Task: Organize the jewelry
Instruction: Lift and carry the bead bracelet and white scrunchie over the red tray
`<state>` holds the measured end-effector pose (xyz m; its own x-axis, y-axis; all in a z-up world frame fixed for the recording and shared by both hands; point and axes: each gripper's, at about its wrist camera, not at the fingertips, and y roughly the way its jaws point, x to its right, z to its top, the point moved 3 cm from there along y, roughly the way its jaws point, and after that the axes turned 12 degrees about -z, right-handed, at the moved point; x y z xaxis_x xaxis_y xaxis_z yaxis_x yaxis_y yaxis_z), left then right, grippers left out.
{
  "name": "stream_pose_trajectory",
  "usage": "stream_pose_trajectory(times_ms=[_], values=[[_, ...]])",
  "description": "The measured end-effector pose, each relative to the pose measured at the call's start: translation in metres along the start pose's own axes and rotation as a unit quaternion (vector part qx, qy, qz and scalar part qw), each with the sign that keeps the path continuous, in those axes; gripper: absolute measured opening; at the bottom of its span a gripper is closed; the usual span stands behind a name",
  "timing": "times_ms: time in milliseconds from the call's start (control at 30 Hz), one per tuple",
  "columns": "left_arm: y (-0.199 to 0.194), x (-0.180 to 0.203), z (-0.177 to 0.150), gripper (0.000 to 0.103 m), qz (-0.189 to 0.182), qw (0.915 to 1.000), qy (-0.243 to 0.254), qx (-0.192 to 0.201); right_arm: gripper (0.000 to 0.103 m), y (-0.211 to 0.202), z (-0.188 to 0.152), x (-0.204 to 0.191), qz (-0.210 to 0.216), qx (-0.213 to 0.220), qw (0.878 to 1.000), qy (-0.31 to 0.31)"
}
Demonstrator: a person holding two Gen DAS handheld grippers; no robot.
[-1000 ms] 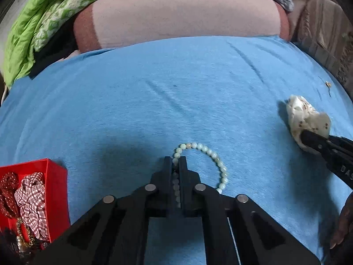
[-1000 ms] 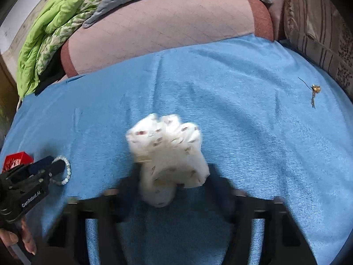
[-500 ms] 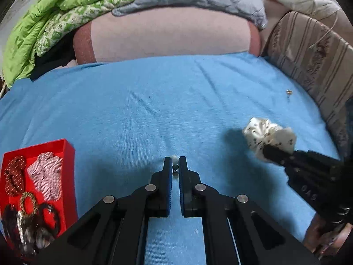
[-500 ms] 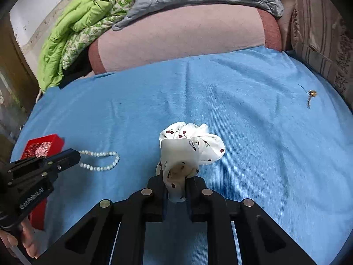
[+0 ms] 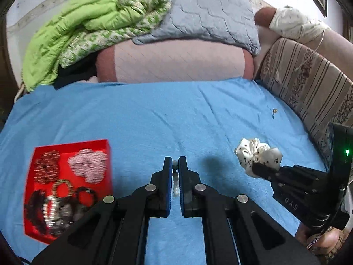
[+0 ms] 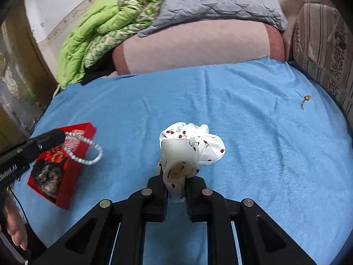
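Above the blue sheet [image 5: 154, 119], both hand-held grippers angle downward, loaded.

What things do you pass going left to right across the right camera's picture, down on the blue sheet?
Left gripper → red box → pearl bracelet → white scrunchie in the right gripper → little gold earring.
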<state>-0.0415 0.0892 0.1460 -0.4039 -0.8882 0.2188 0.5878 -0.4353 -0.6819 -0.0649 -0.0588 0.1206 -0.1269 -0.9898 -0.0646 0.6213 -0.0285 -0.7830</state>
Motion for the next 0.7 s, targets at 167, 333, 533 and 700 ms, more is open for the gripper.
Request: stream_pose_trajectory(times_ms=[167,333,533,700], values=[[-0.032,-0.033,0.002,0.005,0.018,0.9997,-0.016,0.007,0.014,-0.015,0.002,-0.039,0.028,0.008,0.999,-0.026],[-0.050,-0.074,0.003,0.005,0.050,0.9983,-0.029,0.010,0.014,-0.022,0.005,-0.091,0.068,0.011,0.996,-0.062],[-0.053,-0.125,0.004,0.005,0.056,0.9962,-0.066,0.005,0.014,-0.019,0.005,-0.155,0.118,0.001,0.988,-0.101],[-0.036,-0.168,-0.001,0.005,0.059,0.9936,-0.096,-0.010,0.014,-0.003,-0.006,-0.203,0.147,-0.020,0.980,-0.133]])
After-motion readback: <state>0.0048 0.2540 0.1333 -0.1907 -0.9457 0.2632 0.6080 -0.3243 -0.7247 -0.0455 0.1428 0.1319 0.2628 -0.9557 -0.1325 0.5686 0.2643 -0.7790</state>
